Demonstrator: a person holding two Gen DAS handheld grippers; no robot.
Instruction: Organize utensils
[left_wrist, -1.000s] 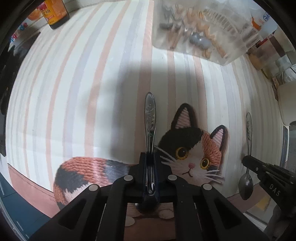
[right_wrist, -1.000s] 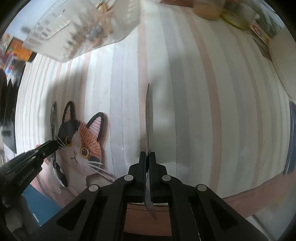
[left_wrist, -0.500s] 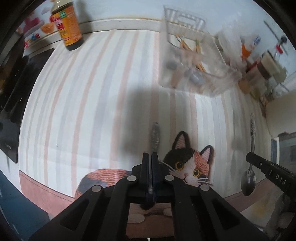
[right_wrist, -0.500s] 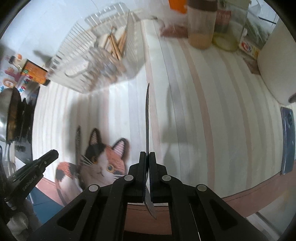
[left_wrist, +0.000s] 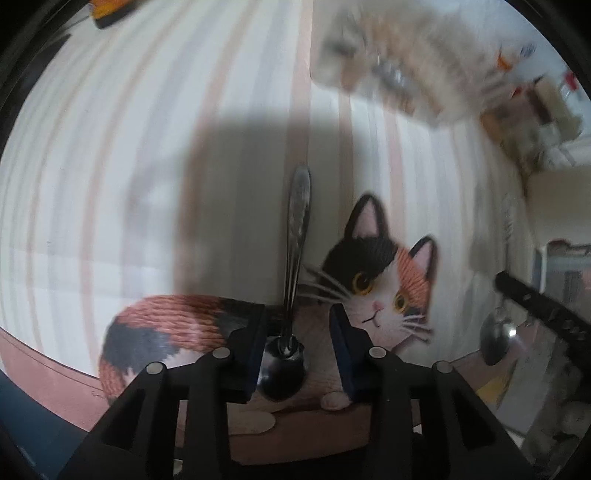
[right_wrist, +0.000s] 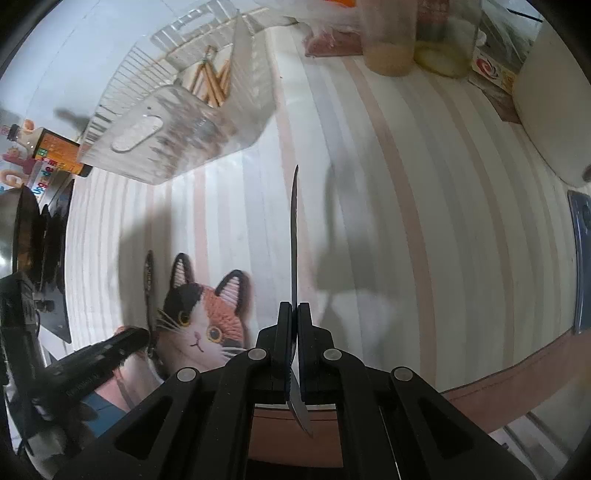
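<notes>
In the left wrist view my left gripper is open. A steel spoon lies between its fingers on the striped mat, bowl toward me, beside the printed cat. That spoon also shows in the right wrist view, with the left gripper at its near end. My right gripper is shut on a second steel spoon, held edge-on above the mat. That spoon's bowl and the right gripper show at the right of the left view. A clear utensil rack with wooden-handled utensils stands at the back.
A dark sauce bottle stands left of the rack. Jars and a white appliance crowd the back right. A dark stove top lies at the left. A blue phone lies at the right edge. The mat's brown border runs along the front.
My left gripper has come down and opened, and the spoon it held now lies on the mat. My right gripper has kept its spoon and lifted slightly.
</notes>
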